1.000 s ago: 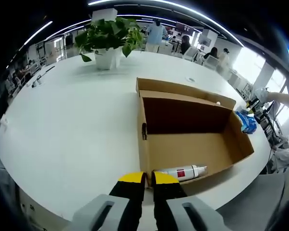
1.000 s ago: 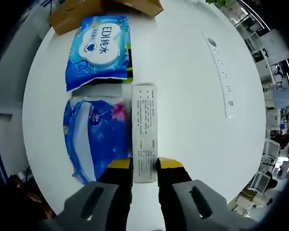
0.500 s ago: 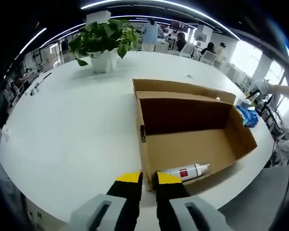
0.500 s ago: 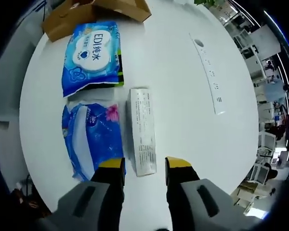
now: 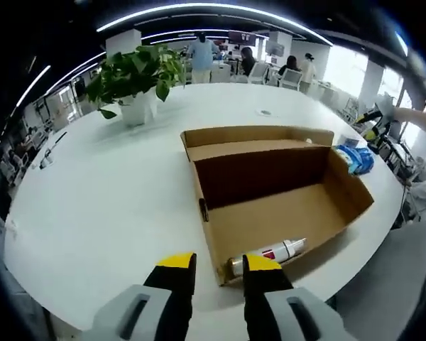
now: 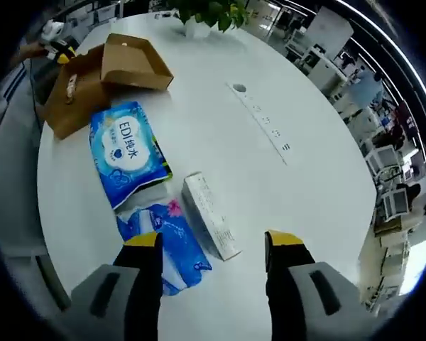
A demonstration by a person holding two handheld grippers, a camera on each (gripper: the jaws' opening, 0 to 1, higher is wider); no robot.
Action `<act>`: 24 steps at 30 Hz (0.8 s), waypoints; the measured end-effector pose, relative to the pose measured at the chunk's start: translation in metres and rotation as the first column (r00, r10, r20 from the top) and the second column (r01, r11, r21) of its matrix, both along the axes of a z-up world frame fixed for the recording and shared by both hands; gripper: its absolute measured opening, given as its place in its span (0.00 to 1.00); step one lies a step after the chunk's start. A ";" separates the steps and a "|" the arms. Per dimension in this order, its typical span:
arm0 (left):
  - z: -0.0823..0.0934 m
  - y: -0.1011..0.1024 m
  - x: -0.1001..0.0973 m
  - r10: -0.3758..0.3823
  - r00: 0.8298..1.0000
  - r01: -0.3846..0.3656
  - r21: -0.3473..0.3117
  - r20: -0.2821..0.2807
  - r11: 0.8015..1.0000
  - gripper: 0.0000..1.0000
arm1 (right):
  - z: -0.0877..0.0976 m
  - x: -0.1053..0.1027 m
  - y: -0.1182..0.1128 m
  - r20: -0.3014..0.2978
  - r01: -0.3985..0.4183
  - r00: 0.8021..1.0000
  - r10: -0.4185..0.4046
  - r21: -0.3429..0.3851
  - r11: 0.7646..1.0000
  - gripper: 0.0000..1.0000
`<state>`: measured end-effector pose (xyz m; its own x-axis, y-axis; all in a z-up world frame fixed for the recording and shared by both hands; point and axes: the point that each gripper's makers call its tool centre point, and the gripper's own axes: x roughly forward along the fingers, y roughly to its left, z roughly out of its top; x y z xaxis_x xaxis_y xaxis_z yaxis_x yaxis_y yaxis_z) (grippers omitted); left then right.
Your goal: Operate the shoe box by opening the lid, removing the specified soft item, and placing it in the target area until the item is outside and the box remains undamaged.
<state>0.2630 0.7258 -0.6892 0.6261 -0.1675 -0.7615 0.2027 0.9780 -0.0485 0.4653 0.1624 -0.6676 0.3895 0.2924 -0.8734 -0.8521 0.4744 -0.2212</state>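
The open cardboard shoe box (image 5: 270, 213) lies on the white table, lid flap folded back. A white spray bottle (image 5: 266, 253) rests inside against its near wall. My left gripper (image 5: 219, 263) is open, with the box's near corner just ahead of its tips. In the right gripper view, my right gripper (image 6: 213, 239) stands wide open above a long white carton (image 6: 209, 213), holding nothing. Left of the carton lie a blue wipes pack (image 6: 128, 153) and a blue tissue pack (image 6: 167, 245). The box (image 6: 92, 78) sits beyond them.
A potted plant (image 5: 135, 78) stands at the back of the table. A socket strip (image 6: 263, 124) is set into the tabletop right of the packs. The table's edge (image 5: 355, 263) runs close behind the box. People stand far off in the room.
My right gripper has opened, let go of the white carton and drawn back from it. My left gripper's jaws have spread apart at the box's near corner.
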 end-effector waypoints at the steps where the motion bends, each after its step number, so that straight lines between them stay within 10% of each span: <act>1: 0.001 -0.002 0.000 -0.013 1.000 0.013 -0.004 0.002 1.000 0.28 | 0.004 -0.003 0.002 0.009 0.006 1.000 -0.006 0.010 1.000 0.60; 24: 0.014 -0.035 0.019 -0.296 0.955 0.296 0.027 -0.007 0.955 0.43 | 0.055 -0.069 0.022 0.116 0.150 0.977 -0.178 0.215 0.965 0.86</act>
